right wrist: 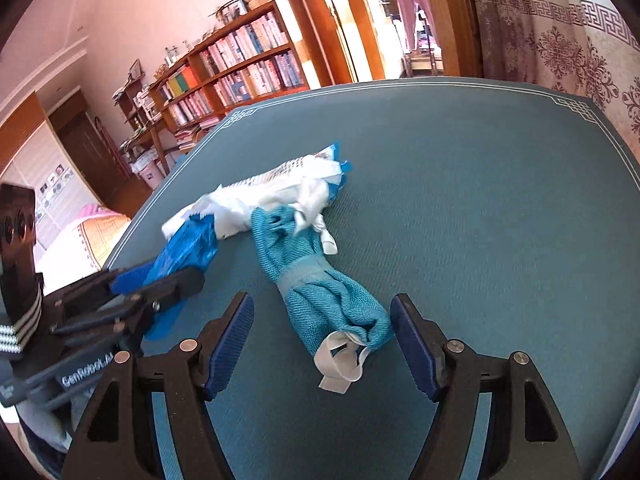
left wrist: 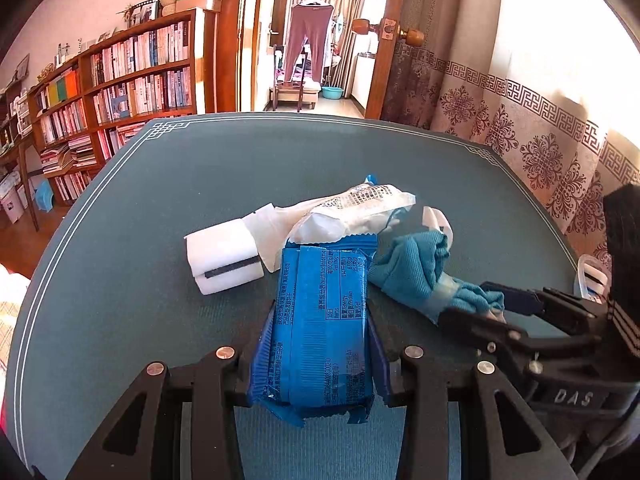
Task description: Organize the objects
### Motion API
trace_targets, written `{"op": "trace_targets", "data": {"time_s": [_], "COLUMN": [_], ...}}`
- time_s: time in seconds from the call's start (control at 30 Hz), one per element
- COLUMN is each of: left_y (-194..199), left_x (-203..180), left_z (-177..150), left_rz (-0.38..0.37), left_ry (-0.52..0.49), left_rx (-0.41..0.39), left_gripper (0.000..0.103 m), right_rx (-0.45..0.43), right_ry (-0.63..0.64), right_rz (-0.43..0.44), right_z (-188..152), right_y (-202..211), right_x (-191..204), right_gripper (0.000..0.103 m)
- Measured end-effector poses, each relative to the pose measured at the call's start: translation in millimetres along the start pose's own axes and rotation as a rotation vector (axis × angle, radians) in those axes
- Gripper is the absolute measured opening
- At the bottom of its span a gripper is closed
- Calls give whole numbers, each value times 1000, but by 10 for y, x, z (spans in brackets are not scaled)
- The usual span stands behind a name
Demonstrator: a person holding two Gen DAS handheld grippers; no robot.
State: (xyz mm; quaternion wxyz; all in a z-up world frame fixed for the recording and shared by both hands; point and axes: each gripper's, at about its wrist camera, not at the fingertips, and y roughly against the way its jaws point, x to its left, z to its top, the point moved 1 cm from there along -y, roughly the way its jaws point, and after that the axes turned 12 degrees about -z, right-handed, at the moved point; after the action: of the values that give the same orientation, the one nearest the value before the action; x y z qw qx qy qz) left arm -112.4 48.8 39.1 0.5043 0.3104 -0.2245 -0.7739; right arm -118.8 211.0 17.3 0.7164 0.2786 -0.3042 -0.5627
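Left claw (left wrist: 320, 344), angled down at the desk (left wrist: 160, 200), grips blue packet (left wrist: 320, 312); right claw (right wrist: 322, 344) straddles teal cloth (right wrist: 320, 288), wide.

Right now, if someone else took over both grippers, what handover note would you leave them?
Left gripper: shut on the blue snack packet, over the green table.
Right gripper: open, its fingers either side of the teal rolled cloth, not pressing it.
White roll and white mesh bag lie in a loose pile with the cloth.
Done: packet gripped. Left: grip the cloth, sort the pile.
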Motion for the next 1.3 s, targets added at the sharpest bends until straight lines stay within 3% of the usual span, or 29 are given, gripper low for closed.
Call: {"op": "trace_targets", "data": {"time_s": [0.17,0.43,0.5,0.67,1.3], "left_y": [19,13,12,14,63], "left_x": [64,74,75,62,-179], "left_z": [8,-3,-1,-5,-55], "left_rz": [12,22,19,17,-23], "left_ry": [21,24,26,23,-50], "left_rx": [-5,-3,-3,-2,-5], "left_gripper": [44,43,43,43,43], "right_rx": [-20,-16,-26,-40,-59], "right_ry": [82,92,104,105,-67], "right_rz": [-53,-75,-87,-97,-155], "right_z": [-12,-12,-43,-123,-494], "right_y": [-34,-201,-184,-107,400], "right_x": [188,324,351,408,88], "right_gripper": [72,70,55,50,44]}}
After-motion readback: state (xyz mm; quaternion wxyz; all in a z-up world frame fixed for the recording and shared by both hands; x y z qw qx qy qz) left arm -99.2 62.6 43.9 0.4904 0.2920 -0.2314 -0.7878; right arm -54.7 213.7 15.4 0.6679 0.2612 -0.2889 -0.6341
